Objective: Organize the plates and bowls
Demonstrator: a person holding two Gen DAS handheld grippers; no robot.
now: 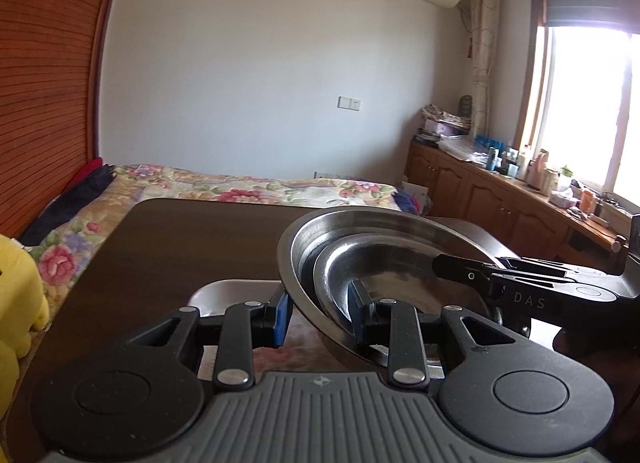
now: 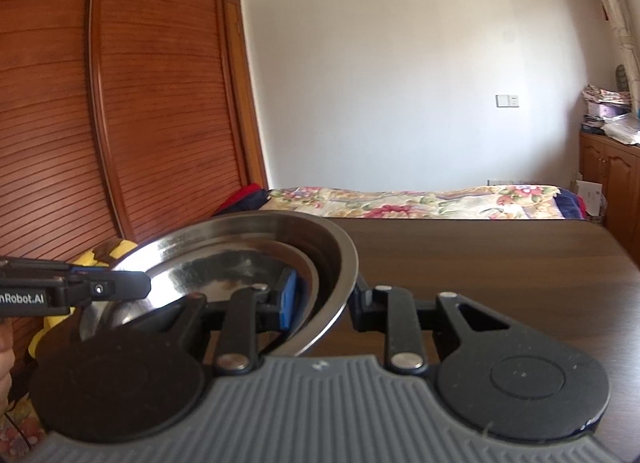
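A large steel bowl with a smaller steel bowl nested inside hangs tilted above the dark wooden table. My left gripper is shut on the near walls of the nested bowls, one finger outside and one inside. From the right, my right gripper reaches over the opposite rim. In the right wrist view, that right gripper is shut on the large bowl's rim, and the left gripper enters from the left. A white dish sits on the table below the bowls, partly hidden.
A floral mat lies under the bowls. Beyond the table is a bed with a flowered cover. A yellow plush toy is at the left, a slatted wooden wardrobe behind, and cluttered cabinets under the window.
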